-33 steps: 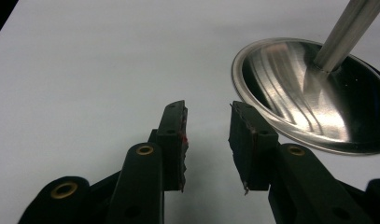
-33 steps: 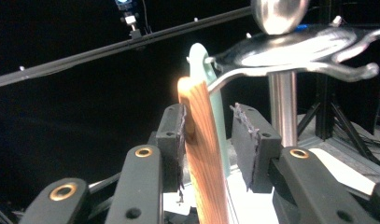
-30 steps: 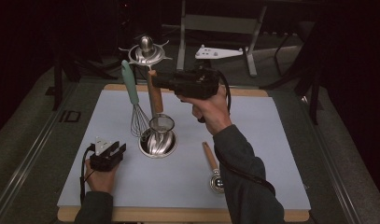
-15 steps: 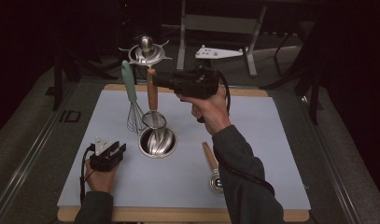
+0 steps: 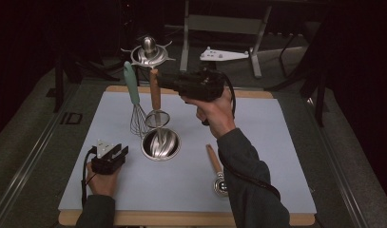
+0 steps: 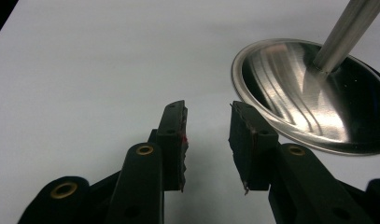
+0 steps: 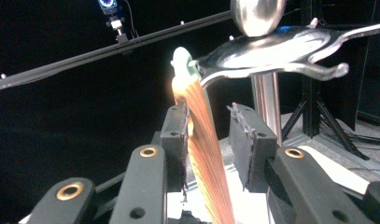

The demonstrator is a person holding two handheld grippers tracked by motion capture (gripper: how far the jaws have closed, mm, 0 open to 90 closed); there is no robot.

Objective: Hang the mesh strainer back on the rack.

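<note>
2 wooden-handled strainers (image 5: 156, 102), 1 whisk (image 5: 134, 102), 1 steel stand (image 5: 159, 142), 2 claws

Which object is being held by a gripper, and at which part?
The right gripper has the strainer's wooden handle between its jaws, near the top; a gap shows on one side. The left gripper holds nothing.

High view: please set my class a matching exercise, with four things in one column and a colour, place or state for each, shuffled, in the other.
Things:
1 whisk
2 strainer
3 loose tool
4 left claw

Descriptions:
A open, nothing between its jaws
B lying flat on the mat
C teal handle
D upright wooden handle

Pairs: 1-C, 2-D, 3-B, 4-A
</note>
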